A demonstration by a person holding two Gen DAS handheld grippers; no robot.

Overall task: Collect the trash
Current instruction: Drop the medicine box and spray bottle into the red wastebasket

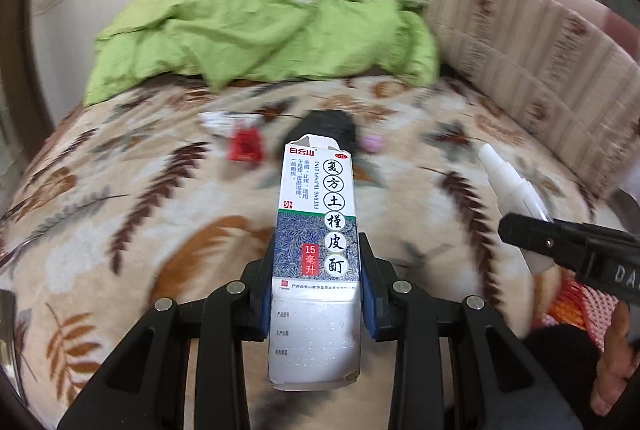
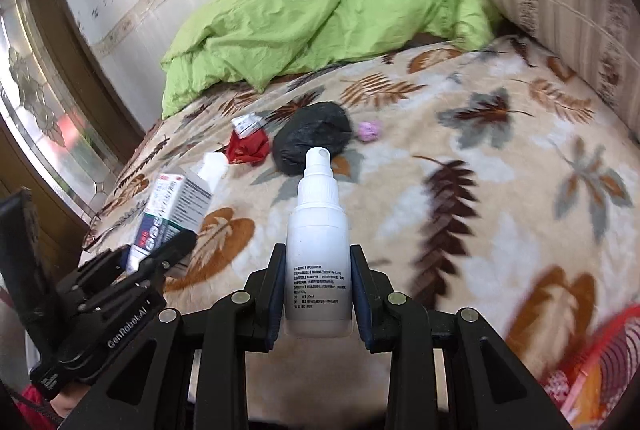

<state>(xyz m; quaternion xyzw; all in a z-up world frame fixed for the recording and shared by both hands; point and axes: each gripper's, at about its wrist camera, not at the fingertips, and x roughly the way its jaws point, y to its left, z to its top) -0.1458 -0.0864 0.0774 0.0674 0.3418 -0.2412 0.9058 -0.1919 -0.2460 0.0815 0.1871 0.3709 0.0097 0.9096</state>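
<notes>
My left gripper (image 1: 316,270) is shut on a tall white, blue and green medicine box (image 1: 316,230), held upright above the bed; the same box (image 2: 172,214) shows at the left of the right wrist view, in the left gripper (image 2: 160,262). My right gripper (image 2: 318,290) is shut on a white spray bottle (image 2: 318,242), nozzle pointing away; the bottle (image 1: 516,190) also shows at the right of the left wrist view. Further back on the leaf-patterned blanket (image 2: 460,166) lie a black plastic bag (image 2: 312,136), a red wrapper (image 2: 248,148), a small white carton (image 2: 246,124) and a pink crumpled ball (image 2: 370,131).
A rumpled green duvet (image 1: 256,26) lies at the head of the bed against the wall. A striped beige cushion (image 1: 532,62) runs along the right side. A glazed wooden door (image 2: 36,102) stands at the left. A red mesh basket (image 2: 600,362) sits at the lower right.
</notes>
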